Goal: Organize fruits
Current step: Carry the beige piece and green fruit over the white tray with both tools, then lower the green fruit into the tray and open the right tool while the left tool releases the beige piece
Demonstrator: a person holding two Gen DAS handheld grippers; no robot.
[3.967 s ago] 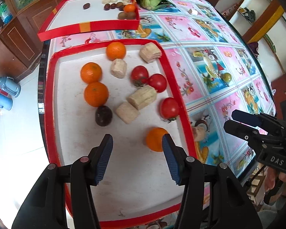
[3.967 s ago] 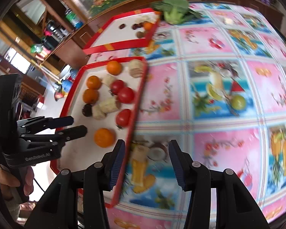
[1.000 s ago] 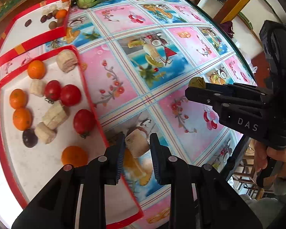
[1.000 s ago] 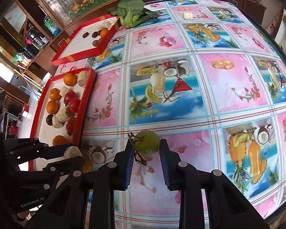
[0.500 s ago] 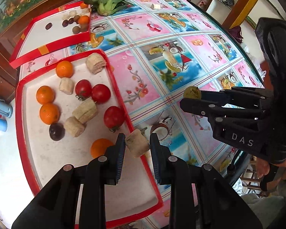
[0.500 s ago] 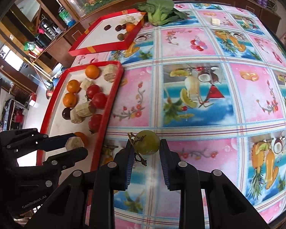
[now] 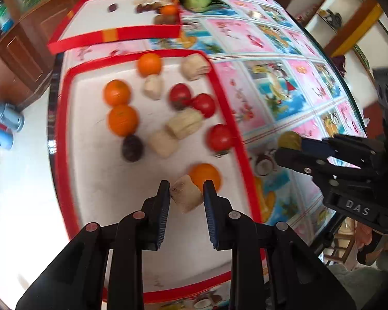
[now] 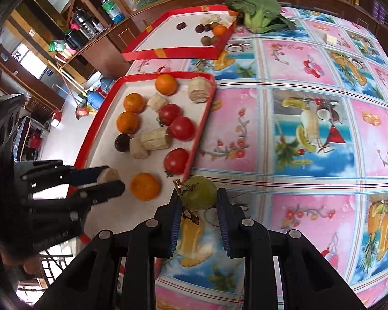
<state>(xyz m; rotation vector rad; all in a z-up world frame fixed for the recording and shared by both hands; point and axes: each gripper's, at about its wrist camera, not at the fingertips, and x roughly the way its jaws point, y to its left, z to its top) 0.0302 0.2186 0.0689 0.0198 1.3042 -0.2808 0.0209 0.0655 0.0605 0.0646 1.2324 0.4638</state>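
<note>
L hand-held gripper (image 7: pixel 186 196) is clamped on a pale sugarcane chunk (image 7: pixel 186 196), held above the near red tray (image 7: pixel 64 118) w/ an orange (image 7: pixel 207 174) just behind it at 1 o'clock. R hand-held gripper (image 8: pixel 198 201) is closed on a green grape-like fruit (image 8: pixel 200 192) w/ a dry stem, over the desk (image 8: pixel 310 139) just off the tray's edge at 3 o'clock. Tray holds oranges, tomatoes (image 8: pixel 177 160), more cane pieces & a dark plum (image 8: pixel 122 142). A second tray (image 8: pixel 173 51) sits at 12 o'clock, leafy greens (image 8: pixel 258 10) beside it.
</note>
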